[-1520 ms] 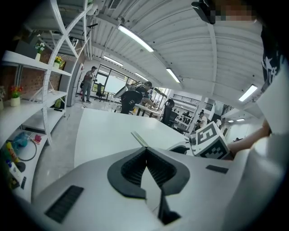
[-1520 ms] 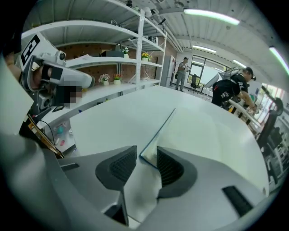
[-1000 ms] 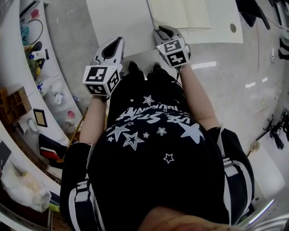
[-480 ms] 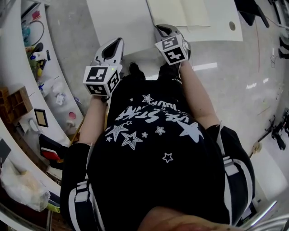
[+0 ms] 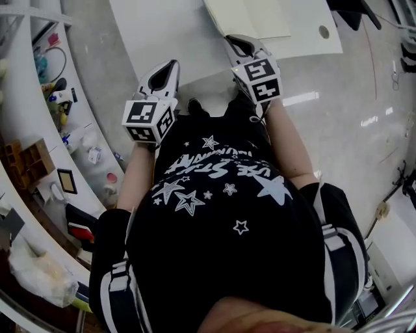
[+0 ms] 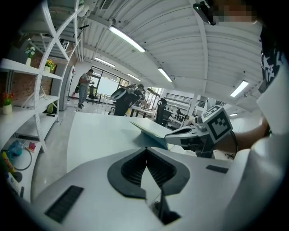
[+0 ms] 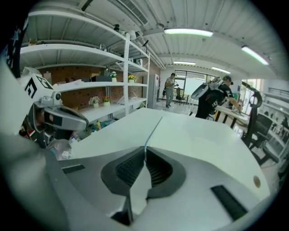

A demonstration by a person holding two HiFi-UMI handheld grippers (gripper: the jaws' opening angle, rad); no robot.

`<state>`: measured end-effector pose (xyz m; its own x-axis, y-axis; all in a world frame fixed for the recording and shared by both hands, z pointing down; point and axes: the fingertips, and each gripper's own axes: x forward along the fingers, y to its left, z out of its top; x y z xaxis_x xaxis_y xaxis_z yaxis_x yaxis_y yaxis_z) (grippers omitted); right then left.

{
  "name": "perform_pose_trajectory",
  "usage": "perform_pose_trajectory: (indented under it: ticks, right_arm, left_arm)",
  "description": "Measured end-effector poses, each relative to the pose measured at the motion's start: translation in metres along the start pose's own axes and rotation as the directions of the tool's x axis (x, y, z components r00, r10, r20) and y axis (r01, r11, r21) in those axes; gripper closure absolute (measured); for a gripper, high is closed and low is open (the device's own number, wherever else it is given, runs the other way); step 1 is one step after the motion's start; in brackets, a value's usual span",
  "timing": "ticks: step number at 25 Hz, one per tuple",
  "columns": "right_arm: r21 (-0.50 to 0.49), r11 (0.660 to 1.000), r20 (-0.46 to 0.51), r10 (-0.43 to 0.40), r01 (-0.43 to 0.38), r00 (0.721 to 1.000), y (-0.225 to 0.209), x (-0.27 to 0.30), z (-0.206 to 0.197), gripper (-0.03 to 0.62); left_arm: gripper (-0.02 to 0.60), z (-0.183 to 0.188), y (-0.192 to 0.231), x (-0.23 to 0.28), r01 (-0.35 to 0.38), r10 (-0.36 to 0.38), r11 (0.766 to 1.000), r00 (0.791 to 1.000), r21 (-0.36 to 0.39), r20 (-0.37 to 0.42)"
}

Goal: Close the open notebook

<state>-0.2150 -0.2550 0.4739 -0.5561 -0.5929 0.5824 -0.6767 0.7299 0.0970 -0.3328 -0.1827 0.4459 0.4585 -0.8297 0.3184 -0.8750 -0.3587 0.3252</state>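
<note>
The open notebook (image 5: 250,16) lies on the white table (image 5: 169,32) in front of me, its pages pale cream. My right gripper (image 5: 235,40) is at its near left edge. In the right gripper view the jaws are shut on a thin cover (image 7: 152,131), which runs edge-on away from the right gripper (image 7: 144,151). The left gripper view shows that cover (image 6: 151,127) raised at a slant off the table, with the right gripper (image 6: 189,134) at its near corner. My left gripper (image 5: 170,65) hangs to the left at the table's near edge, its jaws shut on nothing (image 6: 146,150).
White shelves (image 5: 39,97) with small clutter curve along the left. A round hole (image 5: 324,31) sits in the table right of the notebook. My shoes (image 5: 195,104) are on the grey floor below the table edge. People and chairs (image 7: 212,97) stand far beyond the table.
My right gripper has risen at the notebook's edge and moved slightly right in the head view. The left gripper has shifted a little towards the table.
</note>
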Motion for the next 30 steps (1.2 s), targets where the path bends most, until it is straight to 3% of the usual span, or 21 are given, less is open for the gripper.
perform_pose_trajectory:
  ticks: [7,14,19,24,30]
  right_arm:
    - [0.07,0.997,0.072,-0.03,0.025,0.997,-0.048,-0.043,0.012,0.574]
    - [0.136,0.99,0.073,-0.058,0.048,0.996,-0.113,-0.073,-0.002,0.572]
    - [0.203,0.974,0.045,-0.108,0.096,0.993,-0.178,-0.078,-0.044,0.572]
    - [0.275,0.957,-0.035,-0.083,0.09,0.996,-0.222,-0.063,-0.101,0.572]
    - [0.218,0.974,-0.159,-0.034,0.069,0.987,-0.231,-0.037,-0.143,0.571]
  left_arm:
    - [0.569,0.018,-0.031,0.033,0.033,-0.034,0.999,0.999,0.022,0.017]
    - [0.569,0.029,-0.058,0.07,0.02,-0.02,1.0,1.0,0.018,0.011]
    - [0.569,0.037,-0.086,0.106,0.014,-0.014,0.999,1.0,0.032,0.002]
    - [0.569,0.035,-0.117,0.136,-0.007,0.008,0.999,1.0,0.036,-0.017]
    - [0.569,0.021,-0.141,0.162,-0.039,0.042,0.998,0.997,0.042,-0.069]
